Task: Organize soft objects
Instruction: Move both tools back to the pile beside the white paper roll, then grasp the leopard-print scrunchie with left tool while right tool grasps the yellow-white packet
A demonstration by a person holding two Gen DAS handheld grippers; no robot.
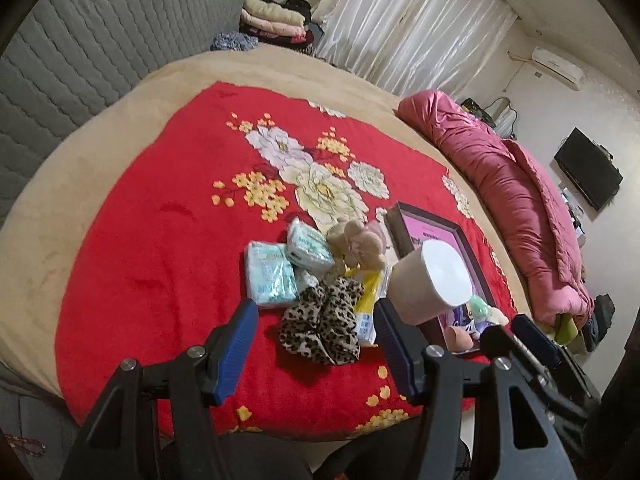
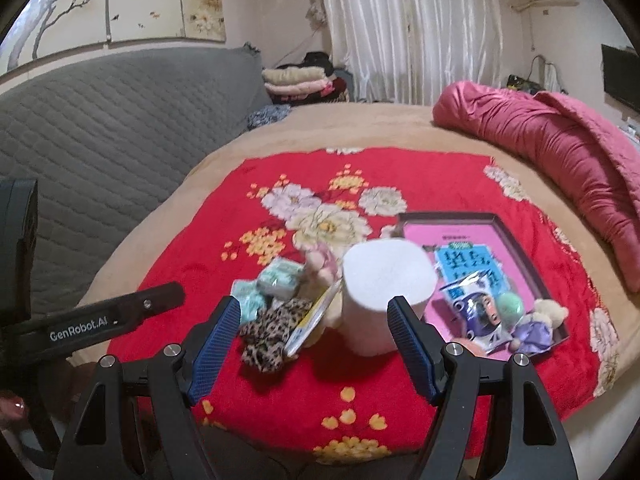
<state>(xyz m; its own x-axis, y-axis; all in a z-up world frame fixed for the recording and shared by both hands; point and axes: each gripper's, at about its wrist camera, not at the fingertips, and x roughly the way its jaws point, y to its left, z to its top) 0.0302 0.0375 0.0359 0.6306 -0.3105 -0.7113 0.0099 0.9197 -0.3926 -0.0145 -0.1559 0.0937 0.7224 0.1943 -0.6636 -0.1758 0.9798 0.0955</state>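
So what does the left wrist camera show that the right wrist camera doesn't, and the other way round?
Only the left wrist view shows the left gripper head-on, jaws open over the leopard-print scrunchie, with the tissue packs seen clearly.

Only the right wrist view shows the right gripper head-on, open before the paper roll, plus the blue packets and the purple-dressed plush in the tray, and the painted wall panel.

Both show the red floral blanket, the roll, scrunchie, tray, pink quilt and curtains.
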